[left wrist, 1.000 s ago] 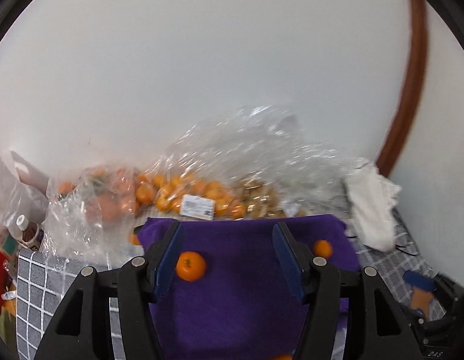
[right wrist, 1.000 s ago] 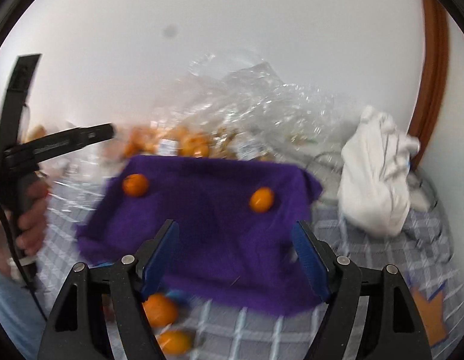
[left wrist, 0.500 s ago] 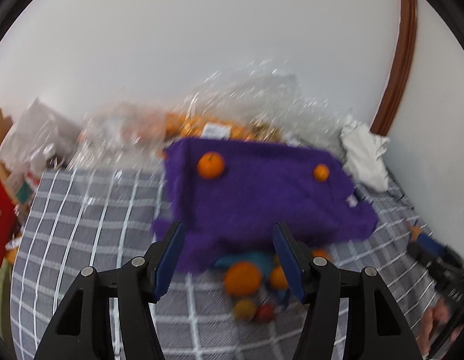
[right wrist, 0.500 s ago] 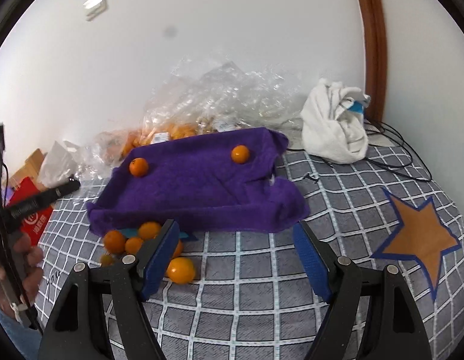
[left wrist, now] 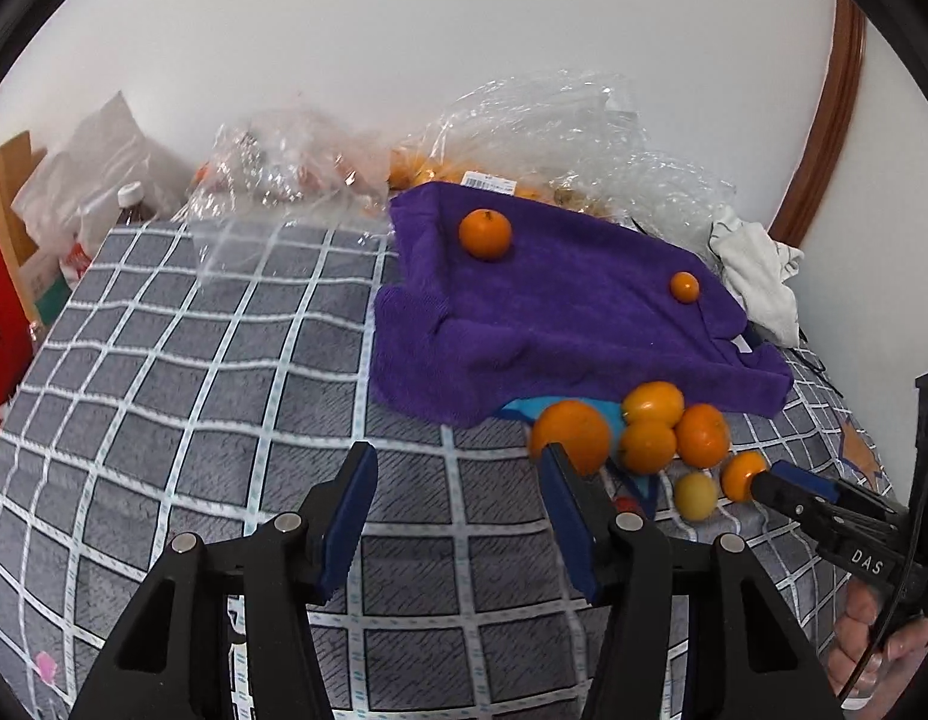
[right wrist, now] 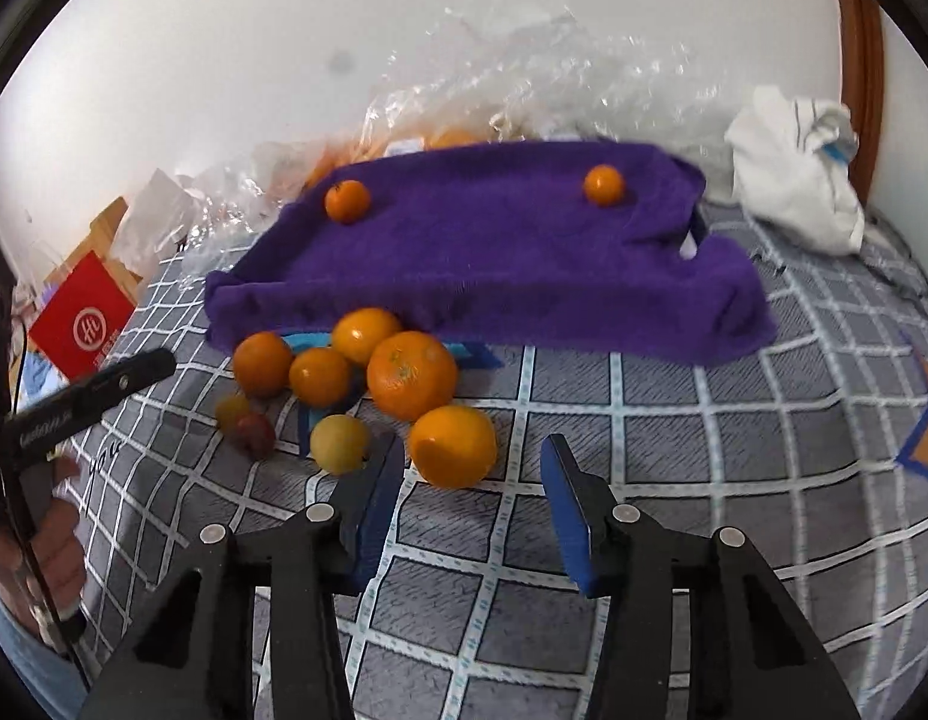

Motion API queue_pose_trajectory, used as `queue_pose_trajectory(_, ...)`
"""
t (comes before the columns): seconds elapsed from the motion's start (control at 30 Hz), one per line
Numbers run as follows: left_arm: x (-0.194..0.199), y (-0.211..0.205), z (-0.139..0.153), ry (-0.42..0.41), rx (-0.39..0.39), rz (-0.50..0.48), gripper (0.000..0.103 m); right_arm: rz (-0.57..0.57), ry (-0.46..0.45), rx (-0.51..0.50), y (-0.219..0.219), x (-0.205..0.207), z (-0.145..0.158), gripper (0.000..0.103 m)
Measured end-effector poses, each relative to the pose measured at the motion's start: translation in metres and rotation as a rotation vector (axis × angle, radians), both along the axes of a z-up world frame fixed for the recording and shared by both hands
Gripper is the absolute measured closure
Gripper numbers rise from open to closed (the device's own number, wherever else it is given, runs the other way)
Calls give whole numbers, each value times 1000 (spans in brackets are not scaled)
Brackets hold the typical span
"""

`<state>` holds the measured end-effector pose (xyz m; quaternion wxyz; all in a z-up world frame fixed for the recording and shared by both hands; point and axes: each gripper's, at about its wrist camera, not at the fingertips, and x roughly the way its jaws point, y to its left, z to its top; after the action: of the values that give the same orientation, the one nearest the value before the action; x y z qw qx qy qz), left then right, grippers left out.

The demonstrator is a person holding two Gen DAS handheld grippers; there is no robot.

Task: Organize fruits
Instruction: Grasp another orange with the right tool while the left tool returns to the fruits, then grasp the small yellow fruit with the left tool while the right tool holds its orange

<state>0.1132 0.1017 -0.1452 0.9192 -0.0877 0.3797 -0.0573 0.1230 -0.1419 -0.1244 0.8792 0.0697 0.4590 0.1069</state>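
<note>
**Both grippers down by the loose fruit pile, nothing grabbed**

Left wrist view: my left gripper (left wrist: 458,498) has its blue-padded jaws apart and closing, with only the grey checked bedspread (left wrist: 182,396) between them, no fruit. The heap of loose orange citrus fruits (left wrist: 637,429) sits at about 2 o'clock from the jaws, right at the near edge of the rumpled purple towel (left wrist: 571,330). The biggest orange (left wrist: 570,435) is just behind my right-hand pad; I can't tell if they touch. Up on the towel there's a round tangerine (left wrist: 485,233) at 12 o'clock and a tiny orange fruit (left wrist: 684,286) at 1 o'clock. My right gripper pokes in from 3 o'clock, its tip at a small orange fruit (left wrist: 741,474).

Right wrist view: my right gripper (right wrist: 469,492) is also closing, jaws apart. One plump orange (right wrist: 453,445) sits just ahead of the gap, toward the left pad, not pinched. A pale yellow fruit (right wrist: 339,443) is at 10 o'clock by the left pad, the rest of the pile beyond it. Crinkled clear plastic bags (right wrist: 523,78) lie behind the towel at 12, and a white crumpled cloth (right wrist: 793,168) at 2.
</note>
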Motion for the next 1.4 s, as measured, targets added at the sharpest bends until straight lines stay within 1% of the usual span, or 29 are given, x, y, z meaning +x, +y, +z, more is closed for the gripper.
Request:
queue_pose_trajectory(0.07, -3, 4, -4, -4, -32, -10, 50, 18, 17, 32, 1, 2, -6, 55)
queue_pose_trajectory(0.13, -5, 4, -7, -9, -52, -34, 50, 6, 18, 29, 2, 6, -10, 55)
queue_pose_trajectory(0.2, -8, 4, -11, -26, -54, -37, 50, -1, 23, 20, 5, 8, -13, 65)
queue_pose_trajectory(0.23, -9, 3, -13, -26, -55, -37, 50, -3, 14, 16, 7, 9, -12, 66)
queue_pose_trajectory(0.27, -9, 3, -15, -10, -62, -46, 50, 2, 8, 8, 9, 9, -12, 66)
queue_pose_trajectory(0.37, -12, 3, -14, -22, -83, -72, 50, 21, -13, -4, 12, 6, -10, 67)
queue_pose_trajectory(0.47, -14, 0, -14, -24, -102, -107, 50, 3, -46, -41, 3, -4, -2, 67)
queue_pose_trajectory(0.53, -13, -7, -15, -8, -108, -140, 51, -22, -73, -75, -8, -11, 3, 67)
queue_pose_trajectory(0.57, -13, -9, -15, -2, -106, -145, 58, -37, -88, -95, -14, -16, 5, 67)
queue_pose_trajectory(0.6, -12, -12, -13, 19, -126, -145, 65, -52, -99, -108, -21, -20, 6, 67)
queue_pose_trajectory(0.63, -10, -13, -11, 56, -166, -139, 65, -62, -104, -113, -27, -22, 6, 67)
queue_pose_trajectory(0.67, -9, -15, -9, 77, -201, -147, 65, -66, -103, -111, -31, -24, 6, 67)
queue_pose_trajectory(0.7, -7, -17, -6, 72, -228, -159, 65, -71, -101, -102, -37, -25, 5, 67)
queue_pose_trajectory(0.73, -6, -20, -2, 50, -204, -140, 65, -77, -98, -93, -41, -27, 4, 67)
queue_pose_trajectory(0.77, -3, -24, -2, 46, -166, -114, 65, -81, -97, -87, -44, -28, 4, 67)
queue_pose_trajectory(0.8, 0, -26, -3, 55, -147, -105, 65, -83, -100, -78, -47, -29, 3, 67)
queue_pose_trajectory(0.83, 5, -28, -6, 80, -151, -110, 65, -83, -97, -65, -48, -28, 1, 67)
queue_pose_trajectory(0.93, 13, -29, -16, 129, -207, -123, 65, -88, -95, -31, -53, -29, 1, 67)
queue_pose_trajectory(1.03, 14, -30, -21, 144, -215, -119, 66, -87, -73, -11, -53, -27, -2, 67)
queue_pose_trajectory(1.07, 15, -30, -24, 142, -223, -123, 66, -77, -57, -7, -52, -26, -5, 67)
queue_pose_trajectory(1.13, 14, -29, -25, 128, -231, -120, 71, -67, -47, -8, -50, -24, -7, 67)
queue_pose_trajectory(1.17, 14, -28, -26, 122, -239, -115, 81, -64, -50, -6, -51, -25, -7, 67)
queue_pose_trajectory(1.23, 15, -25, -27, 119, -262, -122, 81, -63, -55, 9, -52, -26, -6, 67)
queue_pose_trajectory(1.27, 12, -21, -26, 100, -280, -119, 81, -69, -53, 16, -54, -26, -7, 67)
queue_pose_trajectory(1.4, 3, -7, -16, 27, -277, -72, 81, -83, -37, 27, -58, -24, -9, 67)
